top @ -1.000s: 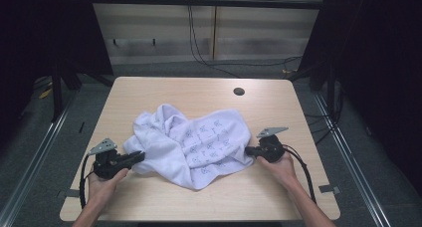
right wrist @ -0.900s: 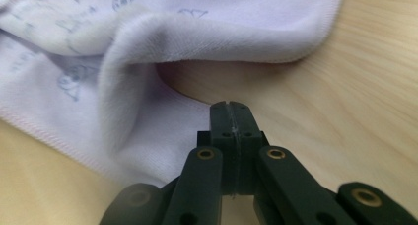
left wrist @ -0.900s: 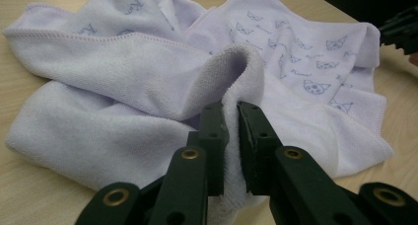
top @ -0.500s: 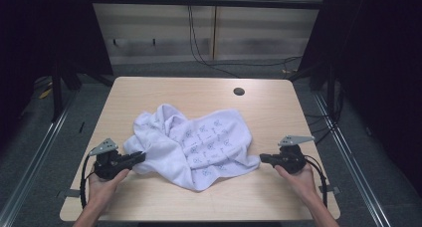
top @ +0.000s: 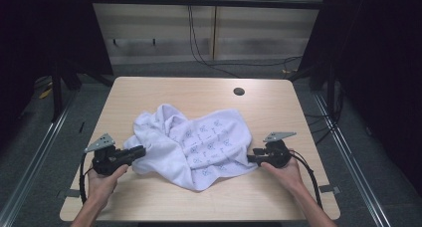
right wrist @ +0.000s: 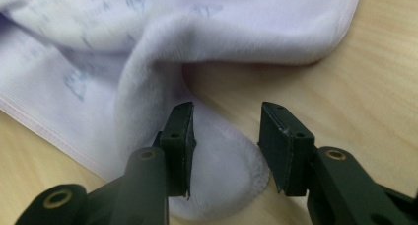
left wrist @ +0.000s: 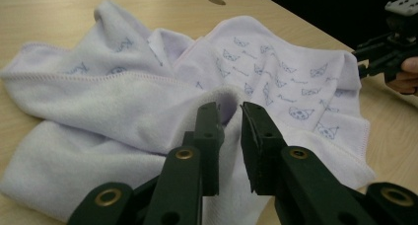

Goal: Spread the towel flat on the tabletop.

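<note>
Lying mid-frame, the crumpled white printed towel (top: 191, 145) was seemingly pinched by the left gripper (left wrist: 230, 117), while the right gripper (right wrist: 226, 121) had just been opening, jaws apart over a fold.

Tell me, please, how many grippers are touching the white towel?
1. The left gripper pinches a fold at the towel's left edge; the right gripper stands open over a corner, not pressing it.
</note>
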`<state>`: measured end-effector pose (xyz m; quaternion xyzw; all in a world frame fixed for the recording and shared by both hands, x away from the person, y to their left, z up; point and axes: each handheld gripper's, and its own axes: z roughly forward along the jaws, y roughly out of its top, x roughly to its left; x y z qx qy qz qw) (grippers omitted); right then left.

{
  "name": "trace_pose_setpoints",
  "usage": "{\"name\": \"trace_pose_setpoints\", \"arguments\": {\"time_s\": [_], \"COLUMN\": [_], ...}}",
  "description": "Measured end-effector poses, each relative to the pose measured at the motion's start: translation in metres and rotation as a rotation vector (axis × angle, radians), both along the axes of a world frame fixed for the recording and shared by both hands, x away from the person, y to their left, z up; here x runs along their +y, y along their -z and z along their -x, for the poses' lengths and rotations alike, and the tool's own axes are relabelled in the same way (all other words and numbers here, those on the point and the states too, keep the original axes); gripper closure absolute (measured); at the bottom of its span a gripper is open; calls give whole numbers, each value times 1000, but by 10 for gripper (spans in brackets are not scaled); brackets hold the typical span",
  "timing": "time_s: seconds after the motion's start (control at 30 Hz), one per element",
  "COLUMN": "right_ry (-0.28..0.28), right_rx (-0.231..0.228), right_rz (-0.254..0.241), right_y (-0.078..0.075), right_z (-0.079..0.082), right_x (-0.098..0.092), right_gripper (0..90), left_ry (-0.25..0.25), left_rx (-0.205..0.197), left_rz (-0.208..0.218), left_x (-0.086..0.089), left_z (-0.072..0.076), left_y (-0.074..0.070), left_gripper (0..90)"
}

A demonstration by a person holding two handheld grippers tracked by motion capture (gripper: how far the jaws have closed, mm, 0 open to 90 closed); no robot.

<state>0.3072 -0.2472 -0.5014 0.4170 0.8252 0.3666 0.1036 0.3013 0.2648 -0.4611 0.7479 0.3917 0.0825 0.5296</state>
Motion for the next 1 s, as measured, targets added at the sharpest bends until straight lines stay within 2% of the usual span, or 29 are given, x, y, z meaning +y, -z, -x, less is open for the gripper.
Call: {"name": "trace_pose_setpoints", "arguments": {"time_s": [0.03,0.07,0.1,0.13,0.17,0.2,0.23,0.27,0.3,0.33,0.4,0.43,0.47,0.5,0.53,0.57,0.6,0.63,0.67,0.7,0.73,0.77,0.83,0.87,0.9,0.97,1.0], "right_ry": [-6,-9,-19,-29,-43,-30,-15,4,4,35,76,76,111,111,118,129,124,117,115,122,122,136,157,157,123,108,76], "right_rx": [-4,4,-10,-28,-16,-12,-3,6,6,10,-5,-5,-25,-25,-33,-43,-50,-53,-59,-64,-64,-71,-98,-98,-89,-85,-68], "right_rz": [10,10,26,59,54,70,62,48,48,12,-25,-25,-53,-53,-65,-94,-105,-119,-122,-113,-113,-105,-59,-59,-84,-95,-112], "right_y": [0,-1,-1,-2,-3,-4,-6,-7,-7,-12,-17,-17,-23,-23,-25,-29,-32,-34,-35,-35,-35,-35,-36,-36,-36,-36,-34], "right_z": [1,3,5,10,14,18,22,27,27,35,45,45,58,58,63,77,85,91,96,99,99,101,97,97,91,89,85], "right_x": [1,1,2,3,4,3,1,-3,-3,-15,-32,-32,-48,-48,-52,-57,-58,-57,-56,-54,-54,-52,-43,-43,-35,-29,-20], "right_gripper": [576,618,673,769,856,878,881,883,883,884,884,884,884,884,884,882,878,870,838,765,765,694,597,597,584,580,579], "left_ry": [-3,-10,-20,-21,-23,-22,-22,-8,-8,4,12,12,37,37,56,75,107,107,134,140,140,153,188,188,202,209,213], "left_rx": [-2,-5,7,23,32,42,42,57,57,75,89,89,106,106,112,120,127,127,131,130,130,129,133,133,135,141,142], "left_rz": [-2,-7,-14,-19,-38,-63,-63,-99,-99,-116,-120,-120,-139,-139,-156,-167,-189,-189,-187,-179,-179,-173,-146,-146,-126,-112,-111], "left_x": [0,0,-1,-2,-3,-4,-4,-7,-7,-8,-9,-9,-11,-11,-13,-15,-20,-20,-23,-25,-25,-26,-27,-27,-27,-28,-29], "left_z": [-2,-4,-8,-10,-13,-15,-15,-19,-19,-20,-20,-20,-18,-18,-16,-15,-10,-10,-4,-1,-1,2,11,11,19,23,25], "left_y": [0,0,3,5,8,12,12,20,20,24,25,25,28,28,29,29,28,28,26,25,25,24,21,21,19,18,18], "left_gripper": [773,765,750,723,708,705,692,680,674,660,662,676,718,756,756,844,862,867,870,872,873,873,876,877,878,878,878]}}
